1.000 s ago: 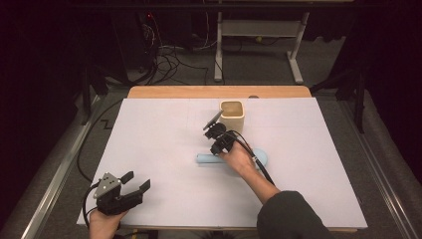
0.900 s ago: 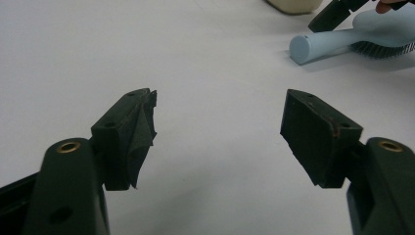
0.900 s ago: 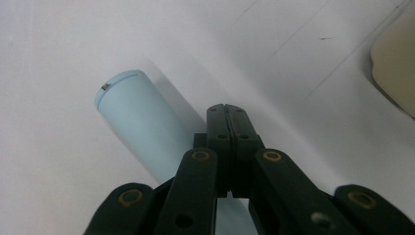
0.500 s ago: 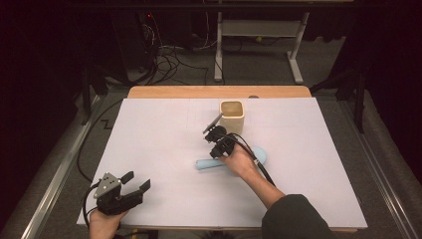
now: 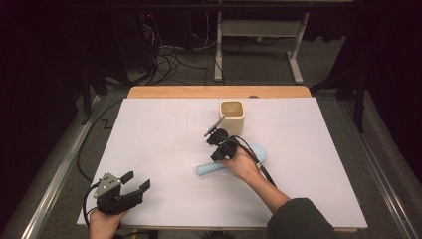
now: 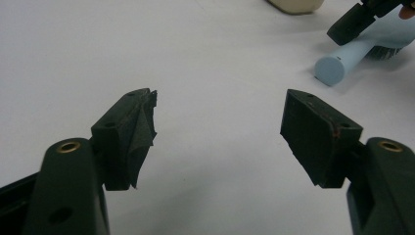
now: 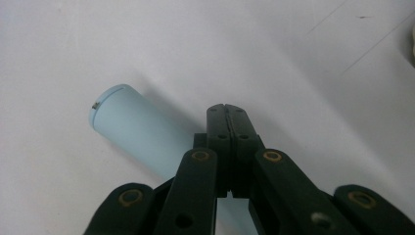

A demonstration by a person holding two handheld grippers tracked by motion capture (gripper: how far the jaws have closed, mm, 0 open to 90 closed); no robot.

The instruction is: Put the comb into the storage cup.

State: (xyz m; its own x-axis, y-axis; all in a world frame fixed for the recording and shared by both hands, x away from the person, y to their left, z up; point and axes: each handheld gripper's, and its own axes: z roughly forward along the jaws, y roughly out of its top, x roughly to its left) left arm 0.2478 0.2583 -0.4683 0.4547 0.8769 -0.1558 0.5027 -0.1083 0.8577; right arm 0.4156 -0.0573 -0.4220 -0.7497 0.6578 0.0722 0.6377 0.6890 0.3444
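At the desk's (image 5: 164,129) near edge, seven o'clock, the left gripper (image 5: 135,185) rests with fingers open, while mid-desk the right gripper (image 5: 213,138), fingers closed empty, hovers over the lying blue brush (image 5: 214,168); it likely must open to grasp the handle.

brush (image 5: 234,162): smooth matt plastic | table (image 5: 149,149): matt white; wooden edge

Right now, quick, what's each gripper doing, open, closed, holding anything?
Left gripper: open, nothing between its jaws.
Right gripper: shut with jaws pressed together, holding nothing, just above the light blue brush handle.
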